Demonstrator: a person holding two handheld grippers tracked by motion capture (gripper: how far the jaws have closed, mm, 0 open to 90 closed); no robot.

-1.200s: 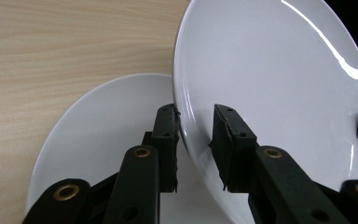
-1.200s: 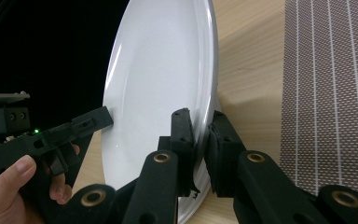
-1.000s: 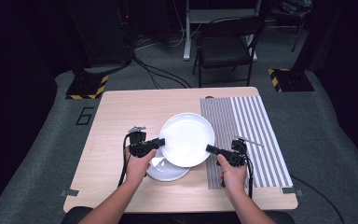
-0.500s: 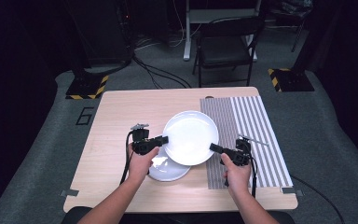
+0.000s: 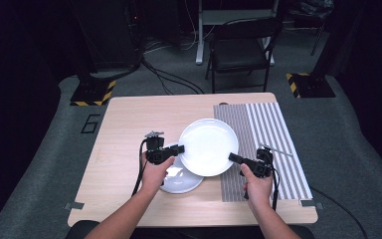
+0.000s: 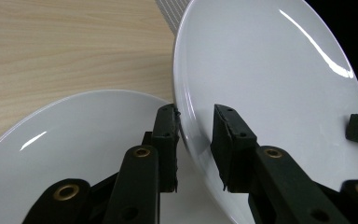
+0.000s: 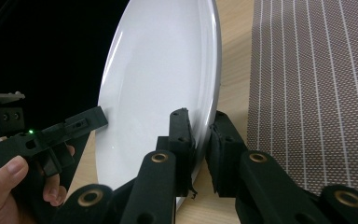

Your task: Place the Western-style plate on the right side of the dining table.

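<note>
Plate (image 5: 208,146), large and white, hung lifted above the wooden table (image 5: 129,124), pinched on its rim at nine o'clock by the left gripper (image 5: 179,148) and at four o'clock by the right gripper (image 5: 232,158), both clamped tight. Nearer the person, at seven o'clock, a second plate (image 5: 181,181) lay partly beneath it. Lifting looked done; setting it down, perhaps on the striped mat (image 5: 273,134) at three o'clock, remained.

The large white plate (image 5: 208,147), pinched at its rim between the left gripper (image 5: 179,148) and the right gripper (image 5: 232,158), has slid slightly with both grippers toward the striped placemat (image 5: 273,144), uncovering more of the smaller plate (image 5: 180,180) under the left gripper.
</note>
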